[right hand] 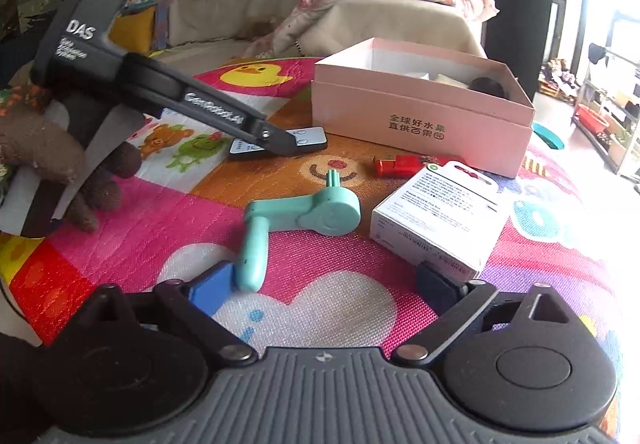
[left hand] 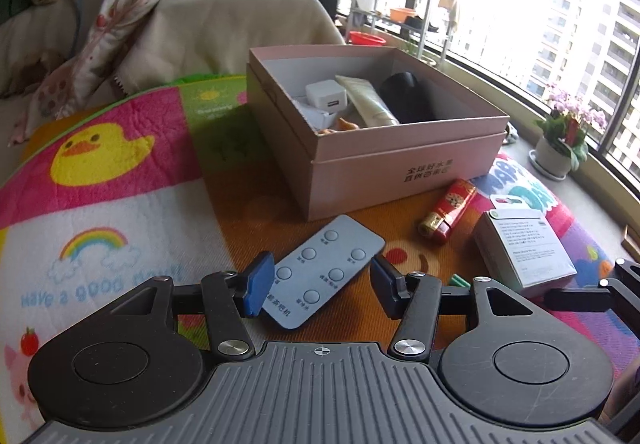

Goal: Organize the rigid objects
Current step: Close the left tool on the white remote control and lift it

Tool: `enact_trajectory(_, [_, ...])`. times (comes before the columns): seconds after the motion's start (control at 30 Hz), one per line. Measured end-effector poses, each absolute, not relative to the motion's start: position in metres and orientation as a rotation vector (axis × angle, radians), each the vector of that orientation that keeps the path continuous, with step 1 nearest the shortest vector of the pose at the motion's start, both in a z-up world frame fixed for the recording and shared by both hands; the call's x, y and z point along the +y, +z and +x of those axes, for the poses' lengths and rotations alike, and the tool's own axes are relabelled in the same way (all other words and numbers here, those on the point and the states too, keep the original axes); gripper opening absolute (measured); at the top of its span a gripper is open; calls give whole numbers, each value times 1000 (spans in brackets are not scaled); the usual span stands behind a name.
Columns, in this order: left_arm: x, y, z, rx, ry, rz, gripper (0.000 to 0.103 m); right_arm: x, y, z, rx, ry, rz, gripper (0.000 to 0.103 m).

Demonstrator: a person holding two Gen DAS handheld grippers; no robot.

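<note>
Two low wrist views, shared pink box

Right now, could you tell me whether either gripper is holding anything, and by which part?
Nothing is held. The left gripper stands open around the grey remote; the right gripper is open beside the mint handle.

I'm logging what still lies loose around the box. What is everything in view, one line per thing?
box: 1, pink, open, on the mat's far side
charger: 1, white, in the box
tube: 1, cream, in the box
dark object: 1, black, in the box, kind unclear
remote: 1, grey, on the mat before the box
red bottle: 1, red and gold, lying beside the box
carton: 1, white, on the mat at right
crank: 1, mint green, mid-mat
mat: 1, multicoloured
plant: 1, pink flowers, by the window
left gripper: open, over the remote
right gripper: open, near the crank
hand: 1, brown glove
</note>
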State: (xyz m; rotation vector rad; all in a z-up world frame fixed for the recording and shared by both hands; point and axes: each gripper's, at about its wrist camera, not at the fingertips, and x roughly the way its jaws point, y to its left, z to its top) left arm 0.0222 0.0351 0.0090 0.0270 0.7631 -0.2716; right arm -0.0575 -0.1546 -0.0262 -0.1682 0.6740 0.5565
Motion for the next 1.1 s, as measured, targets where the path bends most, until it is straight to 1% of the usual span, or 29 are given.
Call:
enact_trajectory(0.3, [28, 7, 29, 754, -329, 127, 59, -154, -26, -58, 670, 561, -169, 100])
enact_trajectory(0.53, [28, 11, 0, 783, -495, 198, 59, -154, -27, -58, 665, 561, -166, 100])
enact_trajectory(0.7, [23, 12, -16, 787, -510, 229, 59, -154, -27, -58, 666, 561, -167, 100])
enact_trajectory(0.83, [20, 15, -8, 746, -427, 288, 56, -154, -27, -59, 668, 566, -169, 101])
enact_trajectory(0.93, [20, 10, 9, 788, -441, 263, 56, -153, -27, -58, 675, 574, -176, 103])
enact_trajectory(0.97, [19, 7, 14, 806, -446, 257, 58, -153, -26, -58, 676, 573, -176, 103])
enact_trajectory(1.1, [22, 4, 23, 799, -453, 177, 59, -152, -26, -57, 689, 573, -170, 103])
